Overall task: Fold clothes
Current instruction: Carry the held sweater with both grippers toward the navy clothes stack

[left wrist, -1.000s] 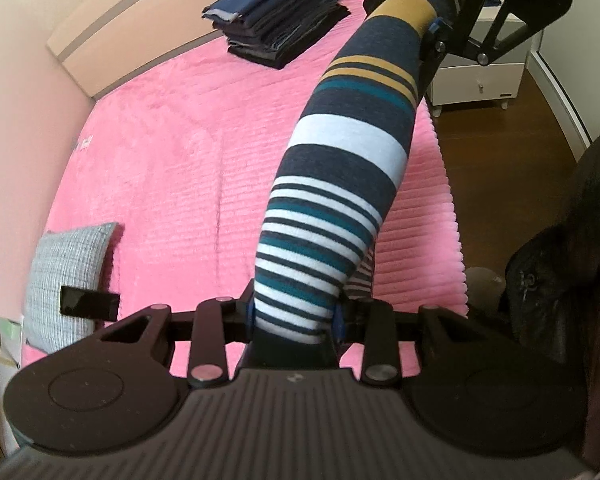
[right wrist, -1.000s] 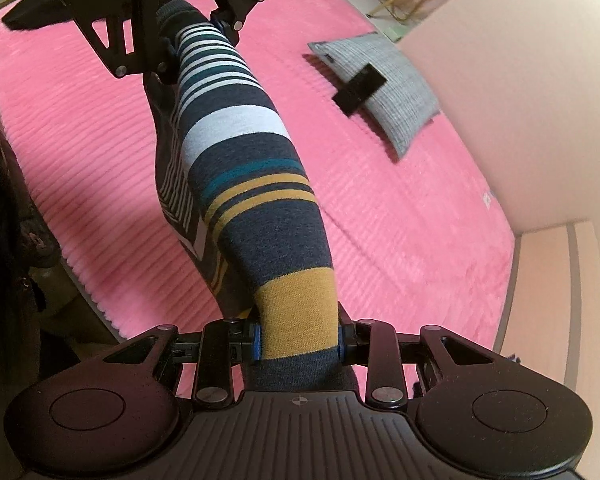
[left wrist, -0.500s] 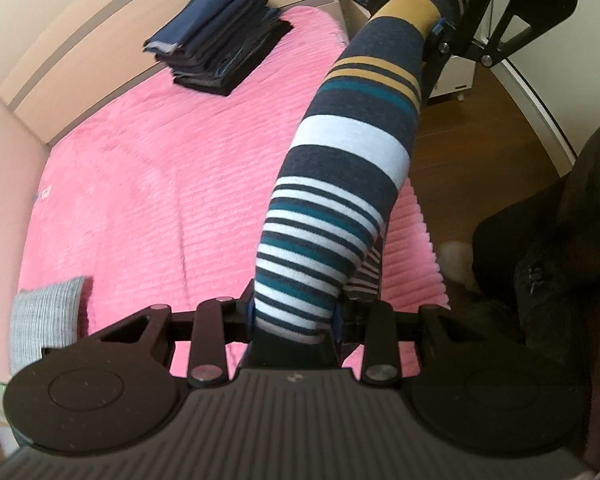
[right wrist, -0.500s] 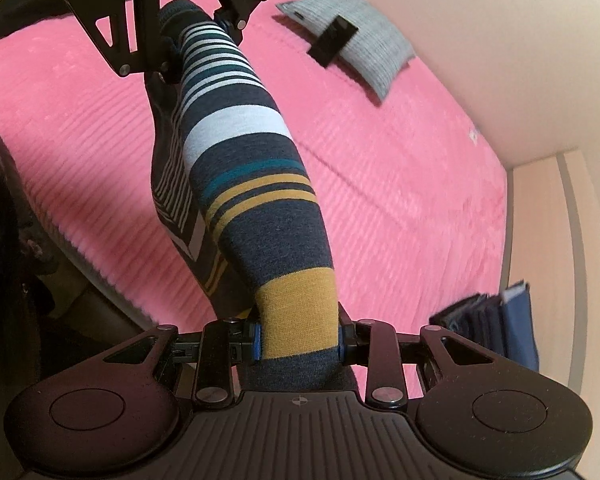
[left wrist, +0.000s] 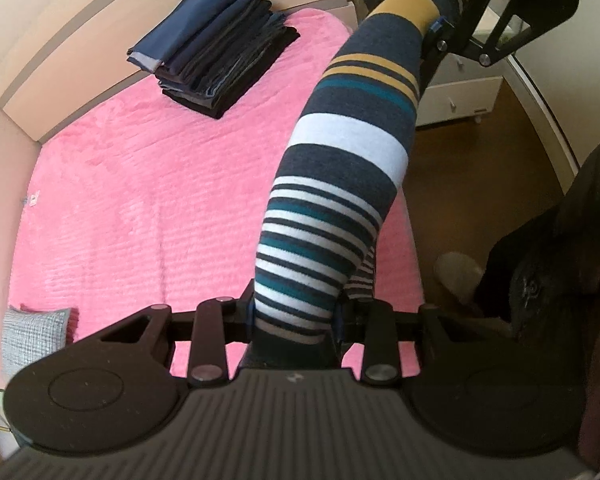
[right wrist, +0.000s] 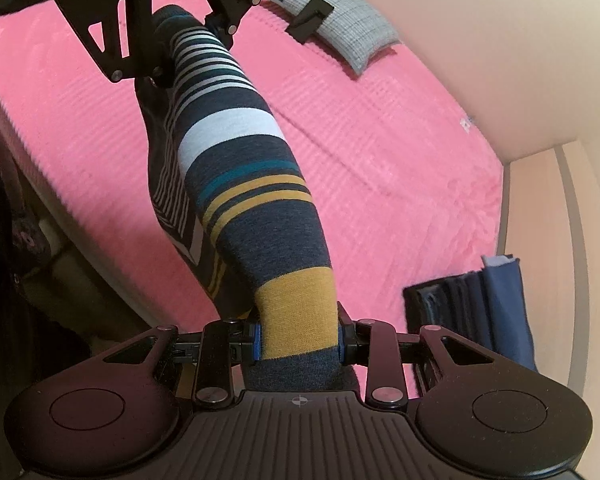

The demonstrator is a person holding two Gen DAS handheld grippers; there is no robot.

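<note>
A striped garment in navy, white, teal and mustard hangs stretched in the air between both grippers, above the pink bedspread. My left gripper is shut on its narrow-striped end. My right gripper is shut on the mustard band of the same striped garment. Each gripper appears at the top of the other's view: the right gripper and the left gripper. A fold of the garment droops below the stretched part.
A stack of folded dark clothes lies at the bed's far corner by the wooden headboard. A grey pillow with a black object on it lies at the other end. A white drawer unit and brown floor lie beyond the bed's edge.
Both grippers have carried the stretched garment along the bed toward the folded stack. The stack now sits nearer and the pillow has slid away to the views' edges. Both grips are unchanged.
</note>
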